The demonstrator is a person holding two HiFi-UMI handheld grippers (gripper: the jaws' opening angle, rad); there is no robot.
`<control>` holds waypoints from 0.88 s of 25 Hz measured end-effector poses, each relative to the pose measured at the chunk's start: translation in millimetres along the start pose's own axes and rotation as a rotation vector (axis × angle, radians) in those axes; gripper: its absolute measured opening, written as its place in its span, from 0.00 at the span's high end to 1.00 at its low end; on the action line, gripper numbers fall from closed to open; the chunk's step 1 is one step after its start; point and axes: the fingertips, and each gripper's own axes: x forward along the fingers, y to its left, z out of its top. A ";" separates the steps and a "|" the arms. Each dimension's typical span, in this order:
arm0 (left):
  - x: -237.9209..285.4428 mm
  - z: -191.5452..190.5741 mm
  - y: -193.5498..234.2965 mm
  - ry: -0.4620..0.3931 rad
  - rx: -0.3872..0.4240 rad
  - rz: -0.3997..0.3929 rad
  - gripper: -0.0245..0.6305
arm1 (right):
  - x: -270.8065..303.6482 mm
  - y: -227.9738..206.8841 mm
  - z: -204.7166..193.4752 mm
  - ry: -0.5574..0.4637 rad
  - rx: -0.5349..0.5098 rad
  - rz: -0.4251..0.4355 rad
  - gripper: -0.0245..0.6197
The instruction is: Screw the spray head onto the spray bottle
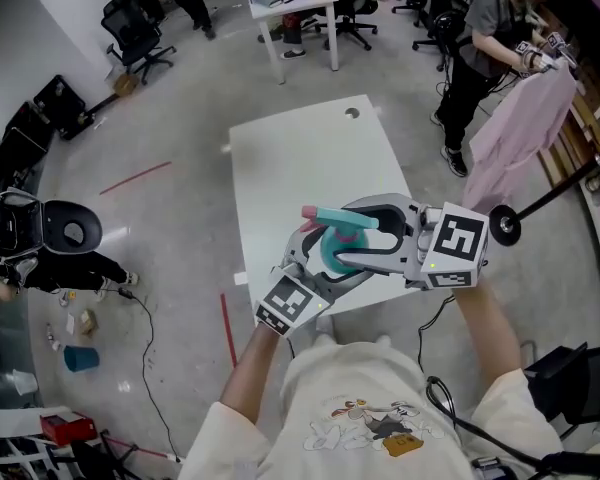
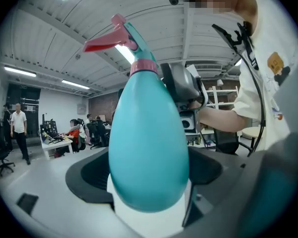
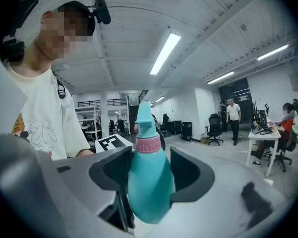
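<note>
No word, number or brand name readable anywhere. Only coded black-and-white squares without letters: one square marker on the cube of the left gripper, another on the cube of the right gripper. On the white shirt, only a cartoon print, any lettering too small to make out.

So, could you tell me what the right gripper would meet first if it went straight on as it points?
The teal spray bottle, already standing between its open jaws; the left gripper holding it likely lies just beyond.
</note>
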 end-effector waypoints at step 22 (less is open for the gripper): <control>-37.0 -168.8 16.2 0.172 -0.335 0.450 0.95 | 37.1 -137.4 -222.0 -0.097 0.195 -0.332 0.59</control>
